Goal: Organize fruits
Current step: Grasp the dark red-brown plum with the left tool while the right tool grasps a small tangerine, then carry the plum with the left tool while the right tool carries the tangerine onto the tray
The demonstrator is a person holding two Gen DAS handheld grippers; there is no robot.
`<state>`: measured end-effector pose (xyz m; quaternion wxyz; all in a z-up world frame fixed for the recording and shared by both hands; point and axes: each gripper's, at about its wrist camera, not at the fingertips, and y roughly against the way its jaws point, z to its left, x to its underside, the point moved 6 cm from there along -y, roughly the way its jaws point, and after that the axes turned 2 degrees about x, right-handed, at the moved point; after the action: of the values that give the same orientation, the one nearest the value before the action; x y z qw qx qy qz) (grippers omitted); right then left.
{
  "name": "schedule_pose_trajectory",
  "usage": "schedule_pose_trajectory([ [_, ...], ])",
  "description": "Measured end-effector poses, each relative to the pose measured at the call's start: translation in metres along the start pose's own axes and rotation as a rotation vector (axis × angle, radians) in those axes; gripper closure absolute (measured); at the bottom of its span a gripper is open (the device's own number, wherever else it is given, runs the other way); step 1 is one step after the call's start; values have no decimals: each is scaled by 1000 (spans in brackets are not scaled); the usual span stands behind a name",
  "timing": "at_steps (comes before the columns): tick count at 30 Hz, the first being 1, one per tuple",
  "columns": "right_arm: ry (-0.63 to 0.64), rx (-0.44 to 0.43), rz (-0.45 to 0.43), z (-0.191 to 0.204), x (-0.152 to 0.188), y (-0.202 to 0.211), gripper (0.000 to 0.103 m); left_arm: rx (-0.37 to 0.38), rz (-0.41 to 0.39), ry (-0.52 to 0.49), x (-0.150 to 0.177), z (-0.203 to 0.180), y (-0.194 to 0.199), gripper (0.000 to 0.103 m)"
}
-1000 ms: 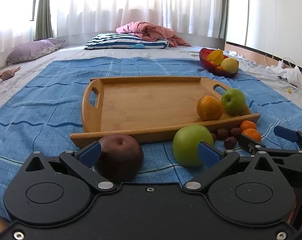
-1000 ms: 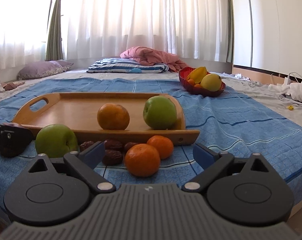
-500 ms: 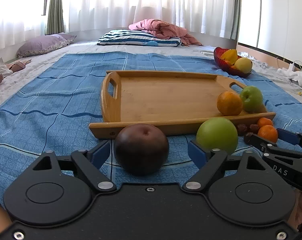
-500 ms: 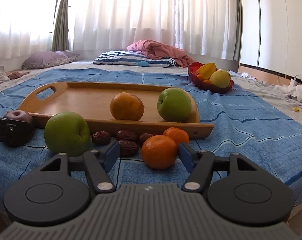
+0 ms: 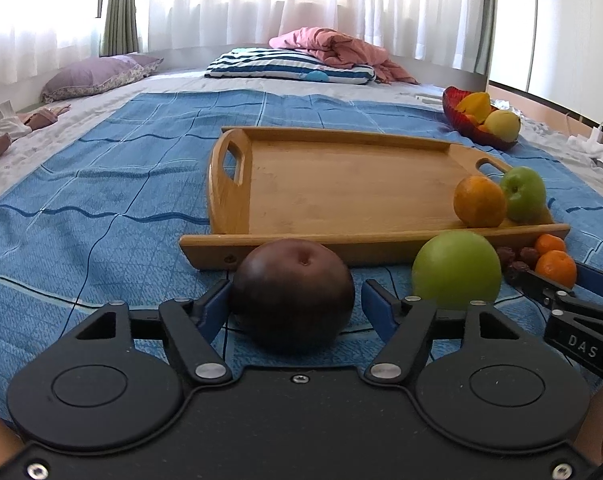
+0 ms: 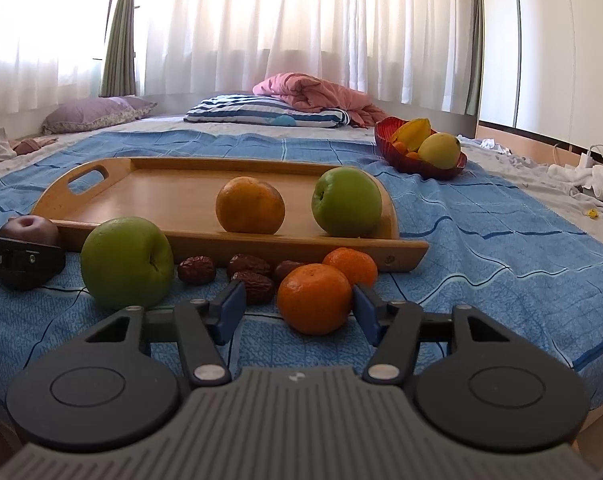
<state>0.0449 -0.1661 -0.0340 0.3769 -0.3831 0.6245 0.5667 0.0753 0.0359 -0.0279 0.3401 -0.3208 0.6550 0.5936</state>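
On the blue checked woven blanket (image 5: pixel 101 216) spread over the bed, seen from the left wrist, a smooth, round dark maroon fruit (image 5: pixel 293 294) lies just in front of the near rim of the flat wooden tray with cut-out handles (image 5: pixel 341 184). The left tongs (image 5: pixel 293 306) have just been closing around it: the left blue pad touches its skin, while the right pad (image 5: pixel 375 308) stands a sliver off, so it is not yet pinched. To the right a large glossy green apple (image 5: pixel 457 268) sits on the blanket, and beyond it wrinkled brown dates (image 5: pixel 517 258) and two small mandarins (image 5: pixel 555 262). At the tray's right end rest an orange (image 5: pixel 479 202) and a smaller green apple (image 5: pixel 523 194). Far right, a red bowl (image 5: pixel 457 114) holds yellow fruit.

From the right wrist, the right tongs (image 6: pixel 297 308) have just been closing too, with the nearer dimpled mandarin (image 6: pixel 313 298) between the pads: the right pad (image 6: pixel 363 312) meets it, the left pad stands clear. A second mandarin (image 6: pixel 351 266) sits just behind, touching it, and the dates (image 6: pixel 249 272) crowd its left side. Far behind lie a striped pillow (image 6: pixel 261 114) and a crumpled pink quilt (image 6: pixel 313 92).
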Motion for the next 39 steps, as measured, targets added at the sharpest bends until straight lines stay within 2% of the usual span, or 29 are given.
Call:
schedule_pose_trajectory([
  [7, -16, 15, -3, -6, -1, 2, 58, -16, 3, 5, 0, 1, -4, 39],
  [13, -17, -3, -3, -11, -3, 5, 60, -39, 3, 29, -1, 2, -1, 42],
  [18, -2, -6, -48, -12, -15, 15, 60, -54, -12, 33, -6, 2, 9, 42],
  [24, -9, -15, -86, -15, -39, 14, 60, -48, -62, 24, -27, 0, 22, 42],
  [28, -31, -32, -91, -21, -62, 5, 60, -12, -75, 32, -48, -1, 20, 42],
  [32, -48, -79, -50, -30, -87, -15, 60, 18, -66, 47, -70, 1, 10, 42],
  [39, -71, -121, 77, -50, -118, -60, 60, 15, -39, 42, -97, -1, -17, 42],
])
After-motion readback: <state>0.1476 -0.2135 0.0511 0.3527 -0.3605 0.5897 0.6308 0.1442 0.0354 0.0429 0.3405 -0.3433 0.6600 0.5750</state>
